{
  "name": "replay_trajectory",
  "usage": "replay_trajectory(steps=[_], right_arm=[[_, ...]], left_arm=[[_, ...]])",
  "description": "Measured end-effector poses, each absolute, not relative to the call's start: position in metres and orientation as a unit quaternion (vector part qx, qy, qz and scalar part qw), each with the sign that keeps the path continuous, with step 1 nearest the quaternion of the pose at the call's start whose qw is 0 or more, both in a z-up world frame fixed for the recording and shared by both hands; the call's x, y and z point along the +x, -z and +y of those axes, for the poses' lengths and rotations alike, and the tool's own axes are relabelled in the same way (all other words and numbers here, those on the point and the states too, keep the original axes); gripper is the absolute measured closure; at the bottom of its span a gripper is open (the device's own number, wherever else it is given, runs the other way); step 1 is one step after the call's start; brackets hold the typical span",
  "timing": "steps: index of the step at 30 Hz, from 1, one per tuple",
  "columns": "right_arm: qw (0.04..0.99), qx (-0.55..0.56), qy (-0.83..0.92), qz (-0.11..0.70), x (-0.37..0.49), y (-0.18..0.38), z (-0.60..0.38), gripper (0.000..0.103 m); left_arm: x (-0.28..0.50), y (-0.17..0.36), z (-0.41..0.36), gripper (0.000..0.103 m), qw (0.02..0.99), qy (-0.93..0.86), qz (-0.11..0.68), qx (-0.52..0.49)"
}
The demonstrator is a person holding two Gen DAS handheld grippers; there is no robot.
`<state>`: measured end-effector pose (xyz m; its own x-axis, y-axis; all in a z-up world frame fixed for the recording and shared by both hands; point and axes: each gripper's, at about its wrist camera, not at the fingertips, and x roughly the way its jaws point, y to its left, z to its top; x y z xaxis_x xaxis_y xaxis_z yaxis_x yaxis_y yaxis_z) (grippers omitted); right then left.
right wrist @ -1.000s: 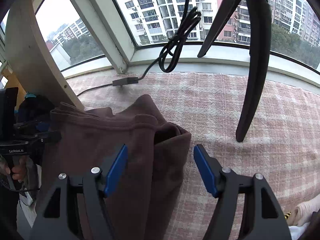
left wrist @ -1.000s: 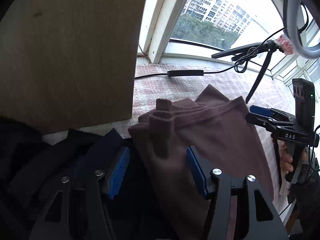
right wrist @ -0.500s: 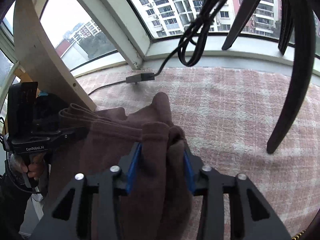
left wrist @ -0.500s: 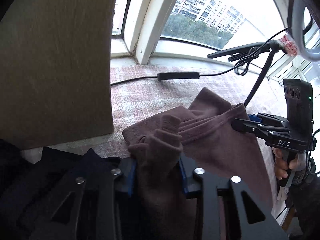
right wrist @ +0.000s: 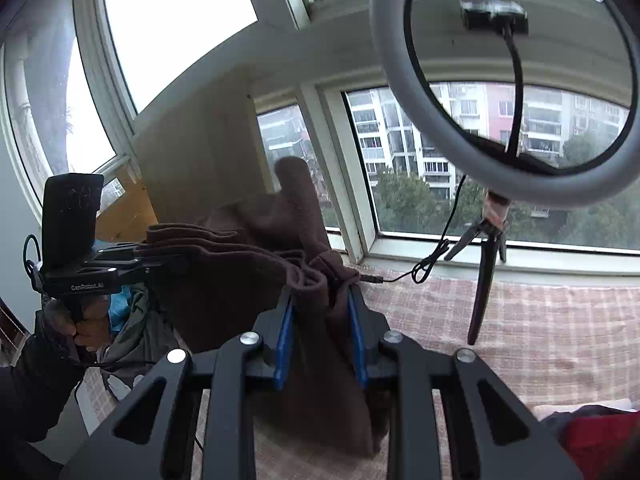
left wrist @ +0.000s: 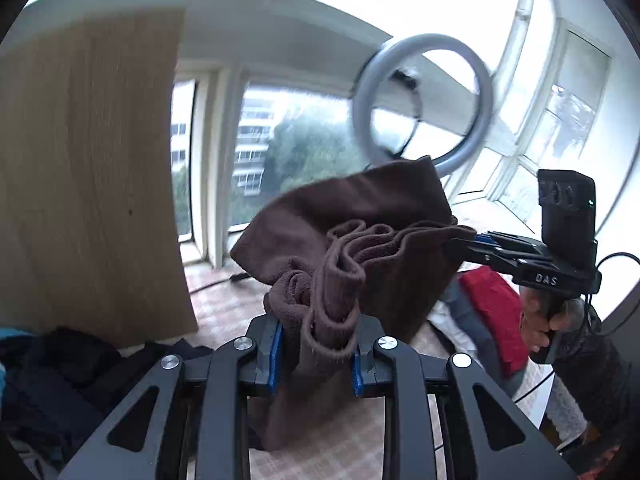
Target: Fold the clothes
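Above checked blanket [right wrist: 520,320], both tongs grip brown garment [left wrist: 360,216] edge.

right gripper [left wrist: 464,242] body, side face: "DAS"
left gripper [right wrist: 160,258] body, side face: "GenRobot.AI"

At lower centre, the left gripper [left wrist: 316,354] clamps bunched brown garment [left wrist: 360,216]; the right gripper [left wrist: 460,242] at right pinches its other end.
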<state>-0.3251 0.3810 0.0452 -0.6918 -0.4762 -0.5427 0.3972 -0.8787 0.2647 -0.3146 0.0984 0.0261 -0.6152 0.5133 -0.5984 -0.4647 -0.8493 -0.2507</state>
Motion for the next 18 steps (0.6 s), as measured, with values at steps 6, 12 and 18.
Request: replay_trajectory(steps=[6, 12, 18], right_arm=[[0.228, 0.429, 0.874, -0.008, -0.204, 0.026, 0.38, 0.057], [0.173, 0.535, 0.826, -0.04, -0.117, 0.107, 0.407, 0.055], [0.178, 0.512, 0.836, -0.09, -0.131, 0.106, 0.394, 0.055]], left_arm=[[-0.177, 0.041, 0.113, 0.068, 0.289, -0.861, 0.037, -0.416], [-0.079, 0.151, 0.097, 0.074, 0.275, -0.766, 0.015, -0.581], [-0.109, 0.13, 0.081, 0.071, 0.238, -0.813, -0.045, -0.529]])
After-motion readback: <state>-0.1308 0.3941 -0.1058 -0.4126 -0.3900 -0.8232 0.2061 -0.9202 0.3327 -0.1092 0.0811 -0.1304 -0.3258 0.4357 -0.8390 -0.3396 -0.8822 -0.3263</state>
